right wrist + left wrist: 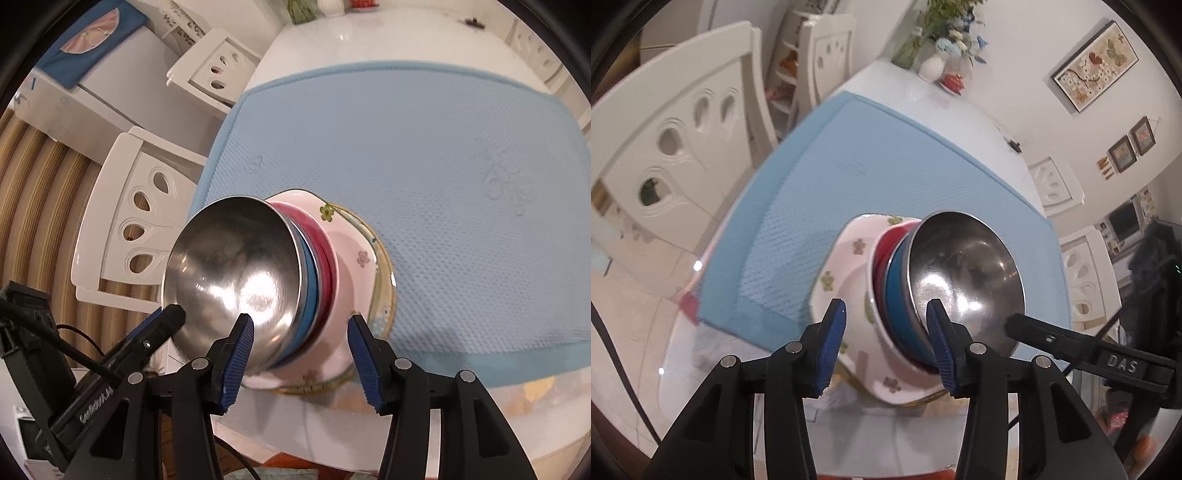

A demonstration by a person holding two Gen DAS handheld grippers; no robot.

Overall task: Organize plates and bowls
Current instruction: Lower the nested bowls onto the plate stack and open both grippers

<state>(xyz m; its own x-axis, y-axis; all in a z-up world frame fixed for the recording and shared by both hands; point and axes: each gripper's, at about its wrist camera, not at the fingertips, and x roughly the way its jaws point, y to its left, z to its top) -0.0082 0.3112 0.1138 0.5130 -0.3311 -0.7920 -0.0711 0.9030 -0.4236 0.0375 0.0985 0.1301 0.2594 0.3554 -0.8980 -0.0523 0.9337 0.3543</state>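
- Sitting stacked on the near edge of a blue mat (pixel 424 155): steel bowl (pixel 964 273) on top, blue bowl (pixel 899 295) under it, red bowl (pixel 886 247) next, all on a white floral plate (pixel 849 266).
- Plate in right view (pixel 351 258) rests on a glass-looking dish with a yellow rim (pixel 386 273); can't tell more about it.
- Mat lies on a pale table (pixel 960 110).
- Left gripper (pixel 886 339): jaws wide apart, stack edge between the blue pads; right pad looks to be against the blue bowl's side, left pad in front of the plate rim, contact unclear.
- Right gripper (pixel 301 347): jaws wide apart, straddling the stack; left pad overlaps the steel bowl rim, right pad just beside the plate edge, contact unclear.
- Each gripper's black finger shows in the other view, near the steel bowl rim.
- White chairs (pixel 676 129) beside the table.
- Vase with flowers (pixel 934 62) and a small red item at the far table end.
- Framed pictures (pixel 1095 66) on the wall.
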